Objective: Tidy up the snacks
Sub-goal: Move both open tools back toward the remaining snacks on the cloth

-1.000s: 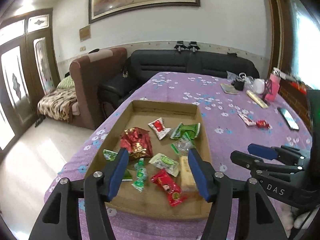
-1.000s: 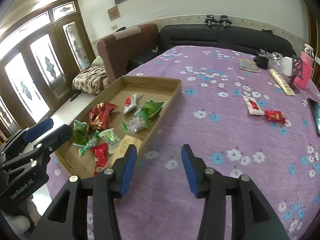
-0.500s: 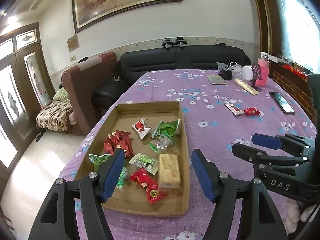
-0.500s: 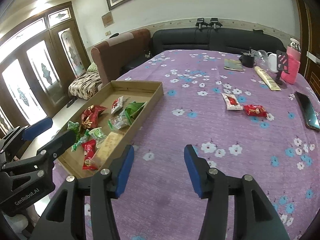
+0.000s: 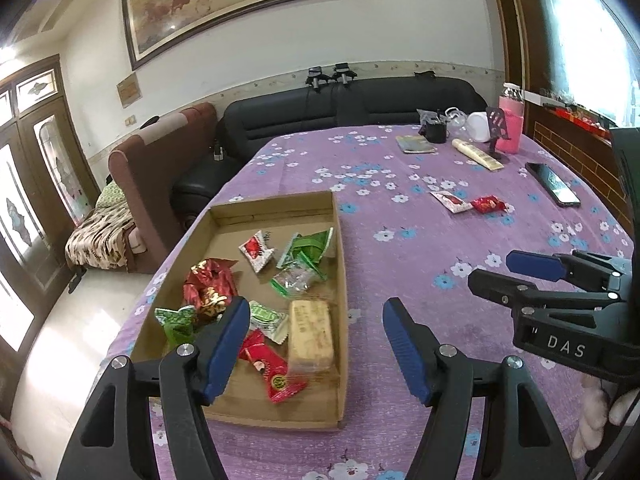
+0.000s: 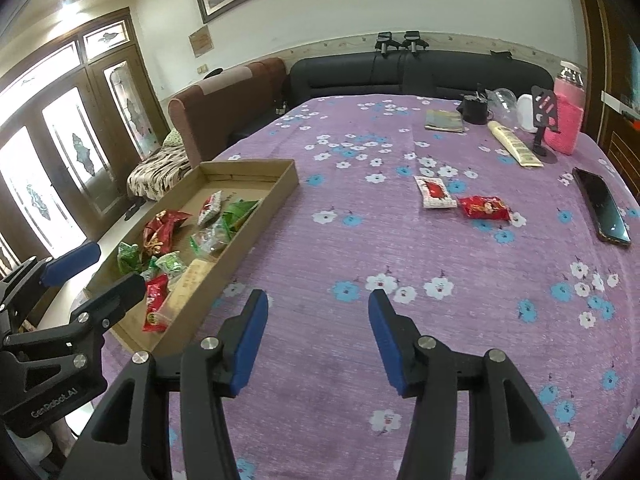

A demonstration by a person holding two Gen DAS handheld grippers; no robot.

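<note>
A shallow cardboard tray [image 5: 338, 240] [image 6: 280, 188] on the purple flowered tablecloth holds several wrapped snacks: red, green and white packets and a tan bar [image 5: 312, 334]. Two snacks lie loose on the cloth further right: a white-and-red packet [image 6: 434, 192] [image 5: 450, 201] and a red packet [image 6: 484, 208] [image 5: 486, 204]. My left gripper [image 5: 316, 344] is open and empty, held above the tray's near right corner. My right gripper [image 6: 314, 332] is open and empty over bare cloth, right of the tray and well short of the loose packets.
A black phone [image 6: 602, 206] lies at the right edge. At the far right end stand a pink bottle [image 6: 568, 120], a phone stand, a cream tube [image 6: 514, 144], a black cup and a booklet [image 6: 444, 120]. Sofas stand beyond the table.
Both grippers have pulled back and risen, away from the tray; the left has also swung to the right. Both stay open. The snacks have not moved.
</note>
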